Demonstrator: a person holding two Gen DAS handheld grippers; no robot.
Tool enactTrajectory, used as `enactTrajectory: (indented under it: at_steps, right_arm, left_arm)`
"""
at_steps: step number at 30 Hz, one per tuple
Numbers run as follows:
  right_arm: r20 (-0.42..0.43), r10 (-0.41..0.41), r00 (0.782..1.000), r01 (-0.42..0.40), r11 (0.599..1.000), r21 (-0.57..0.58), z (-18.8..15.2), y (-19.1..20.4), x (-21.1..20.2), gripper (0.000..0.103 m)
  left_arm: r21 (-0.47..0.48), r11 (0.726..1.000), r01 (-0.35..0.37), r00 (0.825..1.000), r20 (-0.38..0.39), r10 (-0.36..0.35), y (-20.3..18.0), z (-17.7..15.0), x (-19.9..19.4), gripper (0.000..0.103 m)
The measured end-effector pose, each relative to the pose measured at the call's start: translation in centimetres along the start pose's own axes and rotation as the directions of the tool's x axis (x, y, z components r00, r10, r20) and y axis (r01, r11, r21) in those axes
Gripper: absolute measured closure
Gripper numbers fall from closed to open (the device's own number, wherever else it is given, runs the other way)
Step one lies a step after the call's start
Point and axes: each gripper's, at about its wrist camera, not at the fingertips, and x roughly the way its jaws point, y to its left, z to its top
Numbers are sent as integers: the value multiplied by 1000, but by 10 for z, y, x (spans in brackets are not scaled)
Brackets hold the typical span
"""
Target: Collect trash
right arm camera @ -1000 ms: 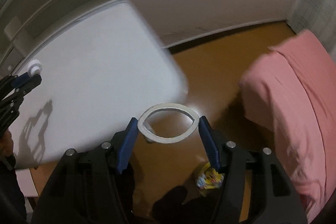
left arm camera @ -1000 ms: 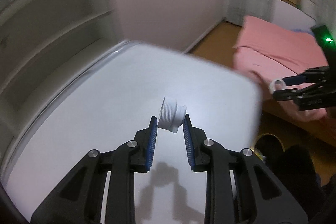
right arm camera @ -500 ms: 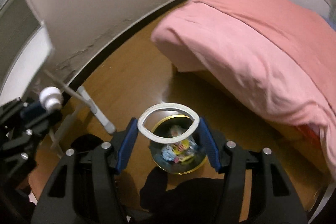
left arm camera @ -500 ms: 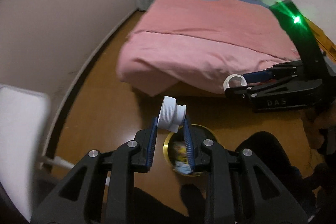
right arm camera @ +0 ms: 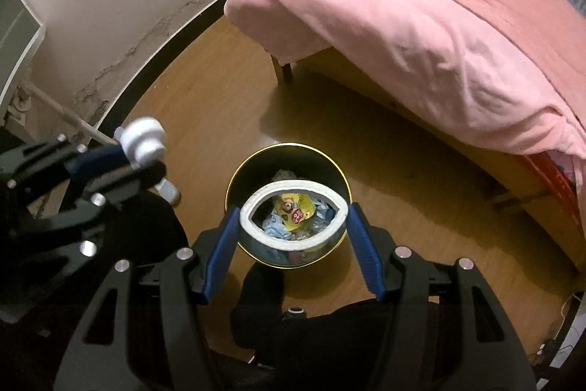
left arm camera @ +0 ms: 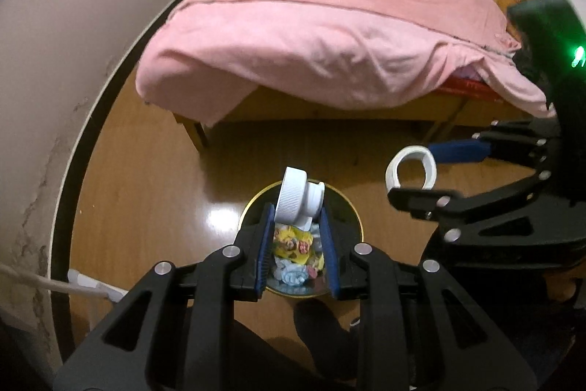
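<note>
1. A second ago I was over the white bench; now both tongs hang above the trash bin (right arm camera: 234,185) on the floor near the bed (left arm camera: 329,24).
2. Left tongs (left arm camera: 297,226) grip the white bottle cap (left arm camera: 293,198).
3. Right tongs (right arm camera: 293,218) squeeze the white ring (right arm camera: 252,207), directly over the bin.
4. Both pieces look ready to release.

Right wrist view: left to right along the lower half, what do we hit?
Left gripper shut on the white bottle cap → right gripper's left blue pad → squashed white tape ring held over the round trash bin → right blue pad → bare wooden floor.
</note>
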Motion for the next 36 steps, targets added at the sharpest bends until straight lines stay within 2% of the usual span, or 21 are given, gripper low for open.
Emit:
enactTrajectory:
  at_steps: [10, 12, 13, 14, 22, 27, 30, 31, 32, 36]
  right_arm:
    - [-11, 27, 1000, -27, 1000, -2, 2, 1, 11, 44]
    - [-9, 32, 999, -32, 999, 12, 4, -1, 12, 36]
    - [-6, 37, 999, -37, 999, 17, 5, -3, 12, 27]
    - [1, 39, 999, -39, 999, 21, 6, -4, 11, 26]
    - [19, 38, 999, -39, 998, 48, 9, -10, 4, 26]
    - [45, 34, 998, -37, 997, 65, 11, -16, -7, 24]
    - [60, 35, 998, -39, 996, 78, 12, -20, -13, 23]
    - [66, 36, 997, -41, 996, 79, 13, -22, -15, 23]
    - [70, 36, 997, -41, 996, 81, 14, -23, -17, 23]
    - [78, 38, 996, -44, 996, 79, 16, -23, -21, 23]
  left_arm:
    - [-4, 1000, -5, 1000, -25, 5, -1, -6, 14, 79]
    - [-7, 1000, -6, 1000, -24, 6, 0, -7, 15, 79]
    - [-8, 1000, -7, 1000, -25, 7, 1, -8, 15, 79]
    - [-9, 1000, -7, 1000, -26, 6, 2, -8, 14, 79]
    - [-9, 1000, 6, 1000, -25, -6, -1, -8, 15, 79]
    - [-15, 998, 63, 998, -16, -63, -8, -8, 19, 78]
    - [-19, 996, 82, 997, -4, -82, -11, -7, 21, 62]
    - [-20, 996, 83, 997, 3, -83, -12, -7, 22, 51]
    - [-22, 997, 77, 997, 10, -76, -12, -7, 21, 44]
    - [-27, 998, 52, 999, 18, -52, -10, -7, 18, 31]
